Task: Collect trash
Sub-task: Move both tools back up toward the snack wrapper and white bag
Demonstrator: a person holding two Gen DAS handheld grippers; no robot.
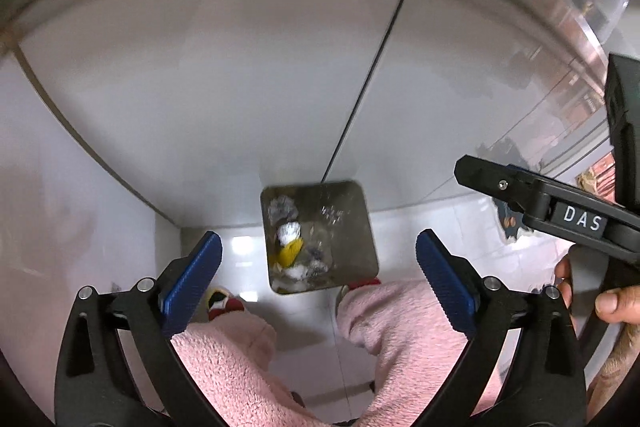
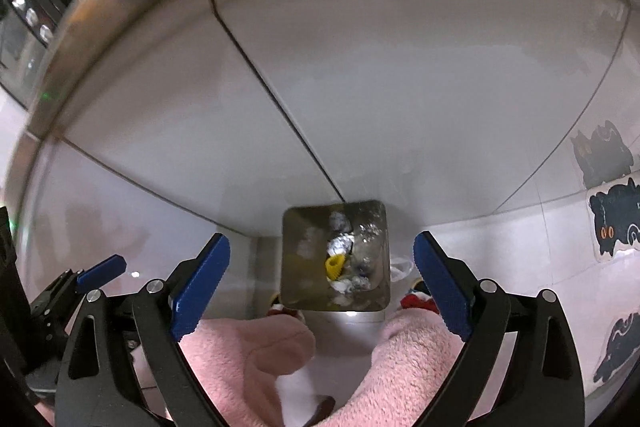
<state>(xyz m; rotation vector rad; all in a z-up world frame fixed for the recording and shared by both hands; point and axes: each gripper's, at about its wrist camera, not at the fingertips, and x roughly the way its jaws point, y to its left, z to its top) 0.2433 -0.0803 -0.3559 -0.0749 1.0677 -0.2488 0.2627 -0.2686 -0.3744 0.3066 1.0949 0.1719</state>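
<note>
A square metal bin (image 1: 362, 227) stands on the white floor against the cabinet, seen from above. Inside lie crumpled white paper (image 1: 289, 231), bits of foil and a yellow piece (image 1: 290, 254). My left gripper (image 1: 318, 247) hangs well above the bin, open, with nothing between its blue pads. In the right wrist view the same bin (image 2: 296, 267) holds the yellow piece (image 2: 335, 265) and the white paper (image 2: 338, 246). My right gripper (image 2: 323, 247) is also open and empty above it. The two grippers are side by side: a right-gripper finger (image 1: 492, 181) shows at the left view's right edge, and a left-gripper pad (image 2: 102, 270) shows low on the left of the right view.
White cabinet doors with a dark seam (image 1: 372, 75) rise behind the bin under a steel counter edge (image 2: 120, 7). The person's pink fleece legs (image 1: 224, 359) and slippers flank the bin. A hand (image 1: 612, 303) holds the right gripper. Dark cat stickers (image 2: 612, 223) mark the tiles at right.
</note>
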